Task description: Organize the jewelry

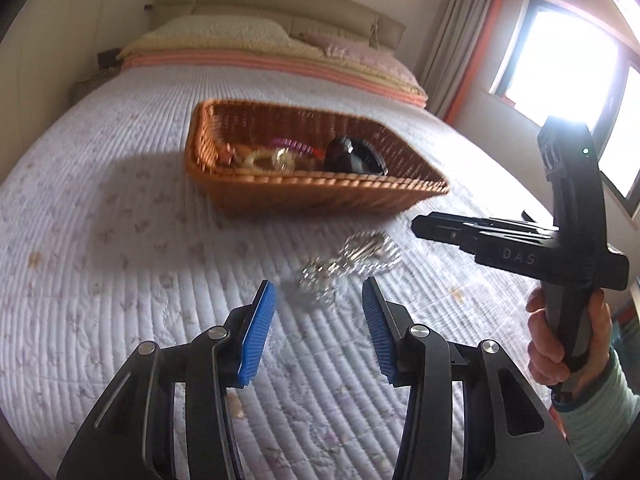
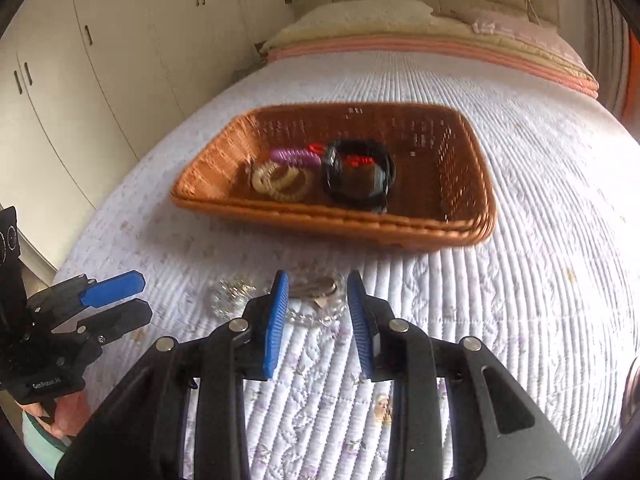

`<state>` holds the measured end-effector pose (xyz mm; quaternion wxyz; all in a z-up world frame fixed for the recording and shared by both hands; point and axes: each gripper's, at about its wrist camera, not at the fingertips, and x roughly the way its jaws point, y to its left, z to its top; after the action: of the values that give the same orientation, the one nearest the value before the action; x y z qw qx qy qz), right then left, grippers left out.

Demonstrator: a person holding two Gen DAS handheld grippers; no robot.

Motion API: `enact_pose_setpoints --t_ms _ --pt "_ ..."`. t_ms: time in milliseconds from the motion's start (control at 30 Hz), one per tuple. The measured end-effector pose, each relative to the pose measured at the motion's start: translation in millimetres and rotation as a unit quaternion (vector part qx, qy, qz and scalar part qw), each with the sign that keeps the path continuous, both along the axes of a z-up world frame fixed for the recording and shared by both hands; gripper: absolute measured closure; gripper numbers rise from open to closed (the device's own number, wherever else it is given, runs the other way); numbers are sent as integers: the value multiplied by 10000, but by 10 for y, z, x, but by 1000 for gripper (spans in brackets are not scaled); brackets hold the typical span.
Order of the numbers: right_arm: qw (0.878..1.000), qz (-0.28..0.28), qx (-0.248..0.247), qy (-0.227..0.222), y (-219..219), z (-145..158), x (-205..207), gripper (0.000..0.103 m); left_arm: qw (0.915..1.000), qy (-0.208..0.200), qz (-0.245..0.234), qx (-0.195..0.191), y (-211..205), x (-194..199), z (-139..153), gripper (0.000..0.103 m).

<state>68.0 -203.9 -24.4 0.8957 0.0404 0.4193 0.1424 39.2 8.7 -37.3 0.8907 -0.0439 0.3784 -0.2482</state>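
Note:
A brown wicker basket sits on the bed and holds a cream bead bracelet, a purple coil band and a black bangle. In front of it, silvery crystal jewelry lies loose on the quilt, with a second sparkly piece to its left. My left gripper hangs open just above the near piece, touching nothing. My right gripper is open too, over the clear bead bracelet. The left gripper also shows at the left edge of the right wrist view.
The white quilted bedspread runs to pillows and a headboard at the far end. A bright window is on the right, white wardrobe doors on the left. A person's hand holds the right gripper's handle.

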Motion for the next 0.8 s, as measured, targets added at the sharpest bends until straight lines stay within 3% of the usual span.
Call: enact_pose_setpoints --t_ms 233,467,533,567,600,633,800 --pt "9991 -91 171 379 -99 -346 123 75 9985 520 -116 110 -31 358 -274 61" --pt "9992 -60 -189 347 32 -434 235 75 9983 494 -157 271 -165 508 -287 61" --pt "9988 -45 -423 260 107 -441 218 81 9983 471 -149 308 -185 526 -291 72" --pt "9987 15 -449 259 135 -443 215 91 9983 471 -183 296 -196 526 -293 85" --pt "9985 42 -501 229 151 -444 197 97 9983 477 -249 245 -224 532 -285 91" --pt "9983 48 -541 192 163 -439 175 97 9985 436 -236 237 -212 514 -275 95" --pt "9998 87 -161 -54 68 -311 19 97 9992 321 -211 -63 -99 392 -205 96"
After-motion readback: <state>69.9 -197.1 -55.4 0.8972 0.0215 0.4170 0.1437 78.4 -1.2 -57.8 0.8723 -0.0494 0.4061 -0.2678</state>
